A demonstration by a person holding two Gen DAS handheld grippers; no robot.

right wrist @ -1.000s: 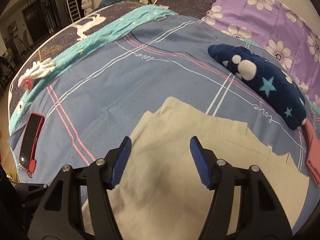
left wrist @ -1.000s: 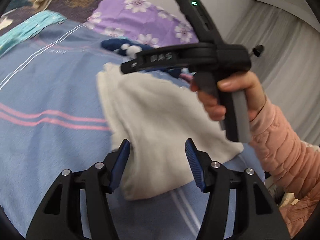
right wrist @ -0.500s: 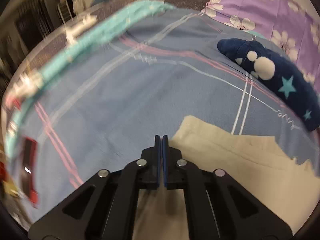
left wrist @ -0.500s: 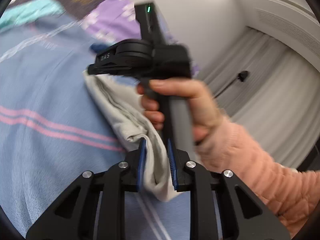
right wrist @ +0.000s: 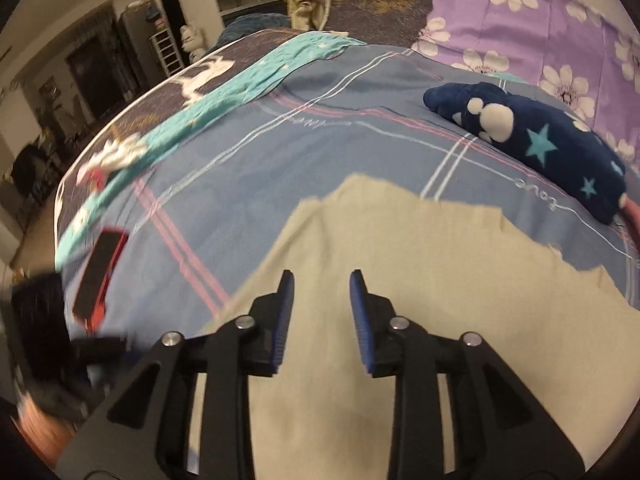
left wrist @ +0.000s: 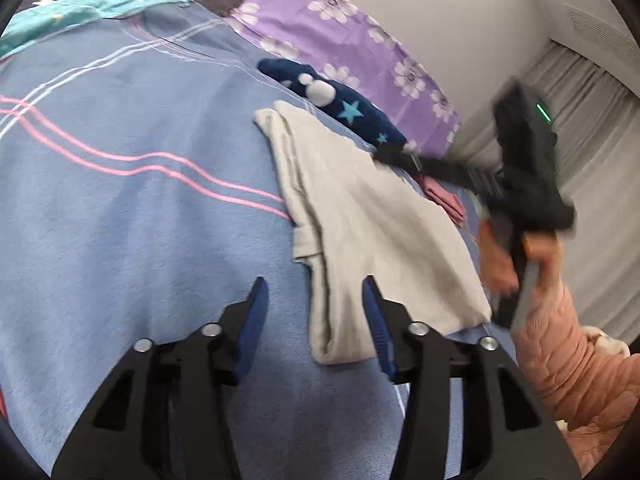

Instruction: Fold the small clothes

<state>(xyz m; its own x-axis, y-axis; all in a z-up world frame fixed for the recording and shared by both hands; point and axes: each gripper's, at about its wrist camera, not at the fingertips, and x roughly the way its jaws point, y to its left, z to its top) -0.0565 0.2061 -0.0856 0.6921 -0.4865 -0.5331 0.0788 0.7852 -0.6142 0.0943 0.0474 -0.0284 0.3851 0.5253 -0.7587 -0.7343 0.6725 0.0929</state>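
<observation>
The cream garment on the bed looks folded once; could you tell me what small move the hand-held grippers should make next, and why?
Probably pinch the near end of the cream garment with the left hand-held gripper and fold it toward the far end: both hand-held grippers have just been opening, nothing is pinched, and the garment lies long and narrow.

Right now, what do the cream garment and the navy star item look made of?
Cream garment: looks like thin matte cotton knit; it creases softly and lies flat with stitched hems. Navy star item: looks like plush fleece; fuzzy nap, puffy shape, raised white pompom. Fibre content cannot be confirmed.
</observation>
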